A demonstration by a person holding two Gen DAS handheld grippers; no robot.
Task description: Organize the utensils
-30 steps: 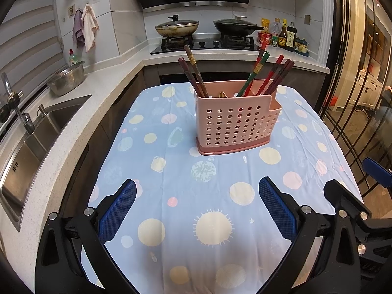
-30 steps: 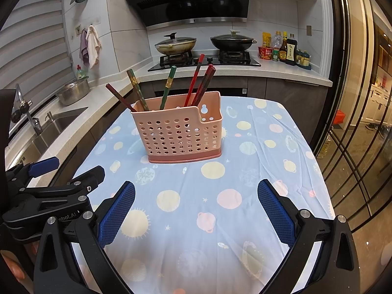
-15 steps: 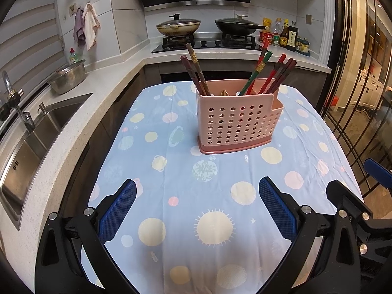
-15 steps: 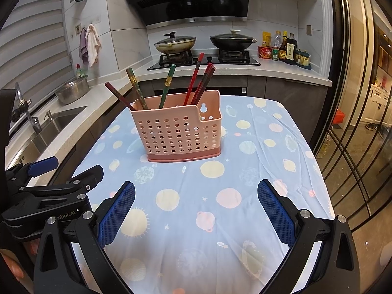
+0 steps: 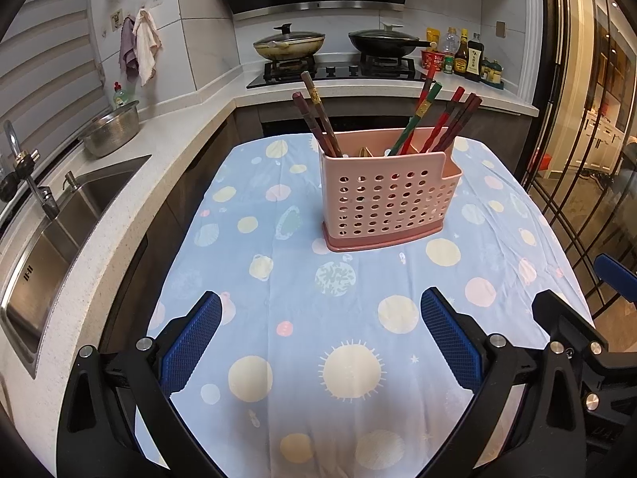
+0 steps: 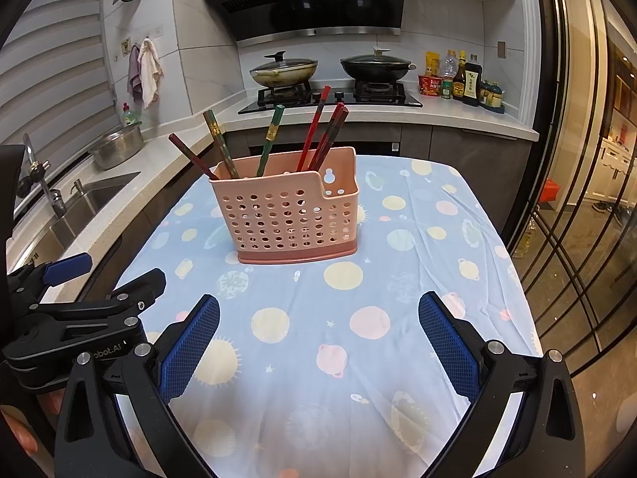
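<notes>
A pink perforated utensil basket [image 5: 388, 203] stands upright on the table with the blue dotted cloth [image 5: 350, 318]; it also shows in the right wrist view [image 6: 290, 219]. Several red, brown and green chopsticks [image 5: 434, 123] stick out of its top, and show in the right wrist view [image 6: 318, 131]. My left gripper [image 5: 320, 346] is open and empty, near the table's front edge, well short of the basket. My right gripper [image 6: 318, 346] is open and empty, beside the left one, whose body [image 6: 79, 318] shows at the left.
A sink [image 5: 51, 235] and a steel bowl [image 5: 111, 135] are on the counter to the left. A stove with two pans [image 5: 338, 40] and sauce bottles [image 5: 462, 55] is behind the table. A glass door [image 6: 589, 199] is on the right.
Both views have shifted very slightly; the basket sits a little lower and nearer in frame. Both grippers stay open and empty.
</notes>
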